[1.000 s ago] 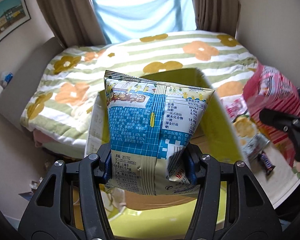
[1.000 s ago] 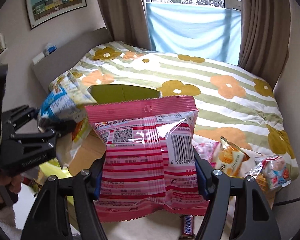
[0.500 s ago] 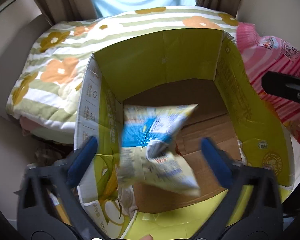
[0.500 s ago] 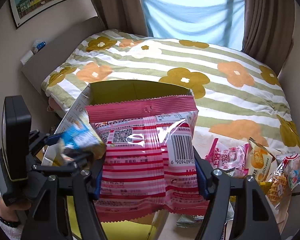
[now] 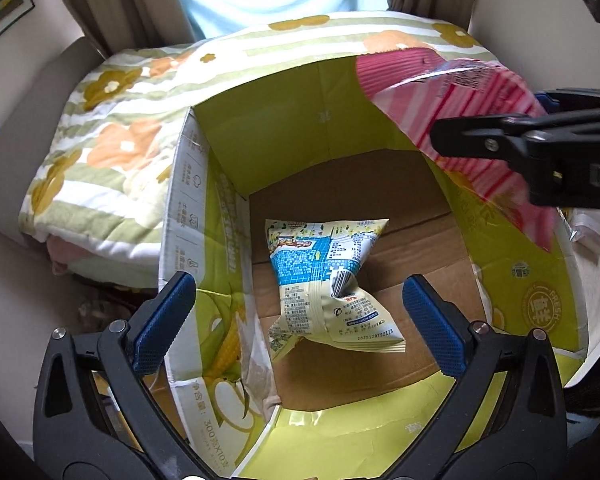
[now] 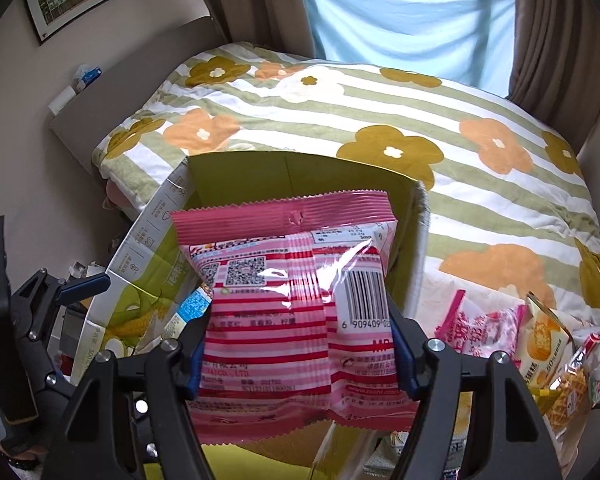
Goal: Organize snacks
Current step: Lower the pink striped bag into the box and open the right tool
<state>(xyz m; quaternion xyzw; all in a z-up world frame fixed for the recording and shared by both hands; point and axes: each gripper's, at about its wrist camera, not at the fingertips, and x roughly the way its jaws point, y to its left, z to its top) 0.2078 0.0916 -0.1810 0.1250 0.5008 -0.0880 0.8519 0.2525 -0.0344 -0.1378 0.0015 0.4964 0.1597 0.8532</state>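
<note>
A blue-and-cream snack bag lies loose on the brown floor of an open yellow-green cardboard box. My left gripper hangs above the box with its jaws wide open and nothing between them. It also shows at the left edge of the right wrist view as a left gripper. My right gripper is shut on a pink striped snack bag, held upright over the box. In the left wrist view the pink bag and right gripper reach over the box's right wall.
The box stands against a bed with a green-striped flower quilt. Several loose snack packets lie at the bed's near right corner. A grey headboard, curtains and a window stand behind.
The left gripper opened and the blue-and-cream bag fell from it onto the box floor. The right gripper carried the pink bag leftward and lower, over the box.
</note>
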